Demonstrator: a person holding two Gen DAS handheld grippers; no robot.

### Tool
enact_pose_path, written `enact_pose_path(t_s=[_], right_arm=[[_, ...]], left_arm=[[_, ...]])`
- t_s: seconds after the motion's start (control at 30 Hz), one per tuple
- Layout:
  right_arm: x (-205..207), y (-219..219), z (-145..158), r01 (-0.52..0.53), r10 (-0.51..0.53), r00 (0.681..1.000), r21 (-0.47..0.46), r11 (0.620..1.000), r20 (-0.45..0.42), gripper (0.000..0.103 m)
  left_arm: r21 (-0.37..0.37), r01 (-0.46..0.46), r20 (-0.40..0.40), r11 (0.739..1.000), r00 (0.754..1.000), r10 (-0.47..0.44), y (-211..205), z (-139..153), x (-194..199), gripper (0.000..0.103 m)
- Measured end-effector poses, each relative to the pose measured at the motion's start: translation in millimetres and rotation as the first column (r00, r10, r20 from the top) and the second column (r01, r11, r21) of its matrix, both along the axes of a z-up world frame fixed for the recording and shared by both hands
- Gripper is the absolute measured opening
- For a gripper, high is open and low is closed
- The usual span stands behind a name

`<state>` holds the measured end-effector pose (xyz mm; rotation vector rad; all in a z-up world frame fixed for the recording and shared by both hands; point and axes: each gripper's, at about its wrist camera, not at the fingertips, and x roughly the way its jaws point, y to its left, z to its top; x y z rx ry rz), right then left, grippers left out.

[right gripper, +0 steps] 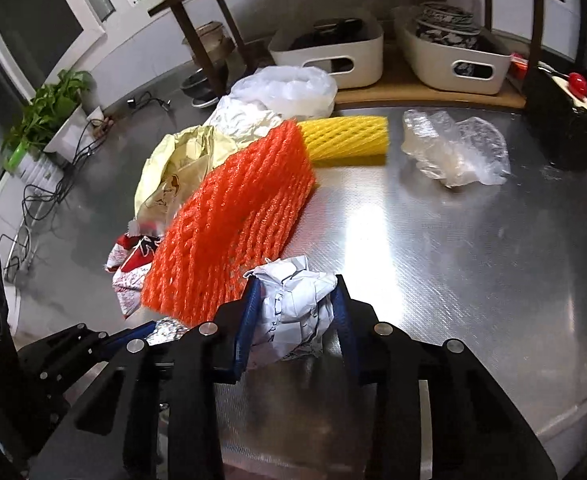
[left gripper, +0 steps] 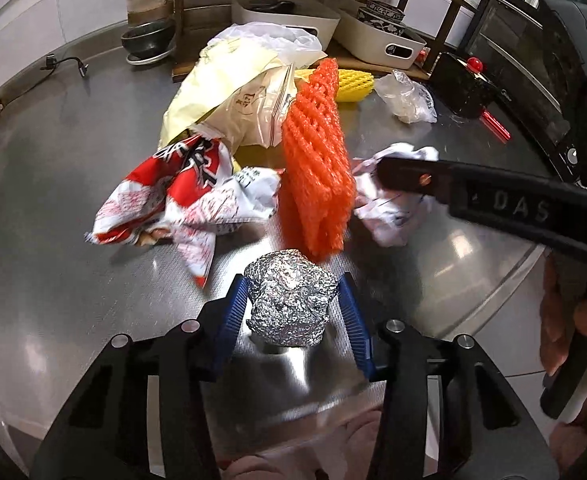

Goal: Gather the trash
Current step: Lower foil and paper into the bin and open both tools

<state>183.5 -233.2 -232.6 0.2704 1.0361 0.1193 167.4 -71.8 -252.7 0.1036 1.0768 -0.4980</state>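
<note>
foil ball (left gripper: 289, 300) clamped in left claw (left gripper: 291, 294), crumpled paper (right gripper: 293, 308) in right claw (right gripper: 295, 306), undersides hidden

A home kitchen: steel counter (right gripper: 453, 240), stacked bowls (right gripper: 445, 24), oven (left gripper: 525, 76)

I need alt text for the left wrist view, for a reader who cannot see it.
The left tool grips a crumpled foil ball on a steel counter. Behind it lie an orange foam net and a red-and-white wrapper. At right, the right tool reaches a crumpled white paper.
</note>
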Motion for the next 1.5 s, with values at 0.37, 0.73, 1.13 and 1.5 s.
enact_pose_path(t_s=[0.37, 0.73, 1.13, 1.5], right_arm=[[-67, 7, 11, -0.027, 0.027, 1.0, 0.01, 1.0, 0.0, 0.037], [-141, 17, -10, -0.039, 0.04, 0.997, 0.02, 0.999, -0.071, 0.037], [-162, 27, -110, 0.016, -0.008, 0.966, 0.03, 0.999, -0.258, 0.037], [-145, 48, -208, 0.065, -0.054, 0.93, 0.018, 0.998, -0.365, 0.037]], left_arm=[[0.033, -0.006, 0.011, 0.999, 1.0, 0.006, 24, 9, -62, 0.045], [0.038, -0.035, -0.064, 0.999, 0.997, 0.038, 47, -14, -124, 0.045], [0.065, -0.081, -0.217, 0.995, 0.972, 0.093, 55, -96, -148, 0.045], [0.112, -0.115, -0.284, 0.987, 0.948, 0.142, 47, -196, -144, 0.045]])
